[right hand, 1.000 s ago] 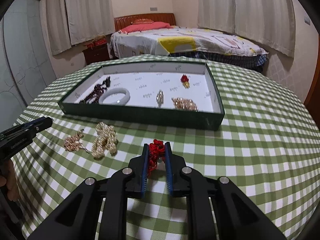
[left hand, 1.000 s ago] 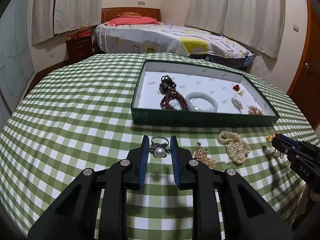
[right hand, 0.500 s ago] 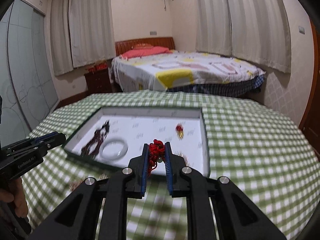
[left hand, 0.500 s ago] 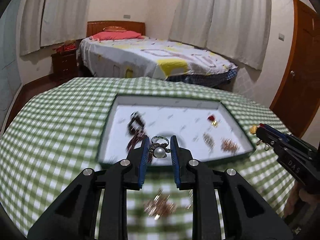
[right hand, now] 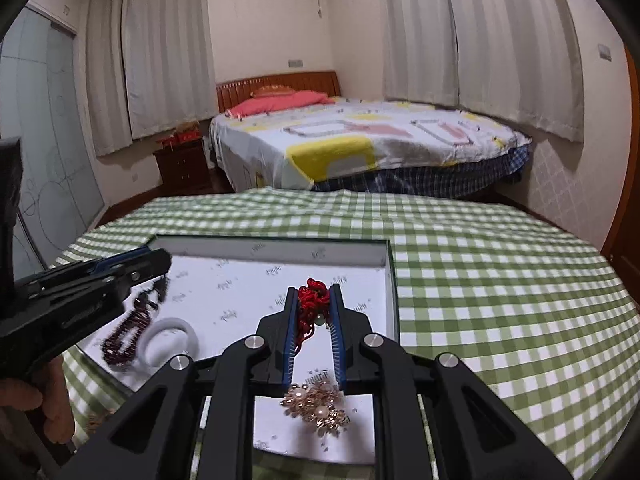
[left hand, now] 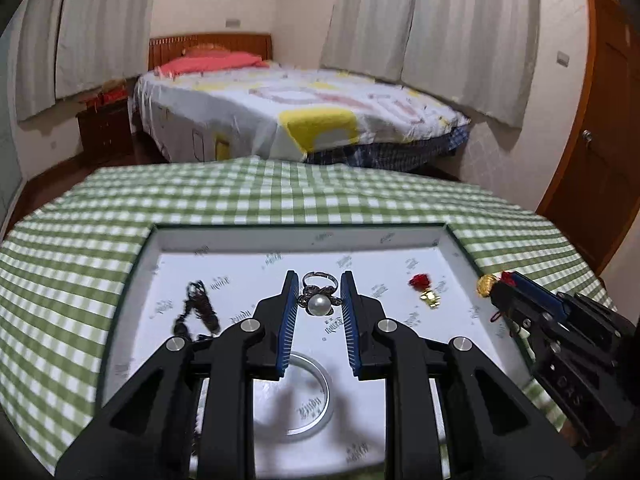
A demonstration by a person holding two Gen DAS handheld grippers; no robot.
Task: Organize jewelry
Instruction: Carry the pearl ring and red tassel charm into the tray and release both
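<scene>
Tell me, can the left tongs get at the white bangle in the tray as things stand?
Probably not yet: the left tongs are shut on the pearl ring. The white bangle lies uncovered right below them in the tray, so the way looks free once the ring is released.

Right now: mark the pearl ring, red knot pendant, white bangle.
pearl ring (left hand: 319,305), left wrist view, on the pearl.
red knot pendant (right hand: 313,294), right wrist view, on the knotted red cord.
white bangle (right hand: 191,335), right wrist view, on its right rim.
</scene>
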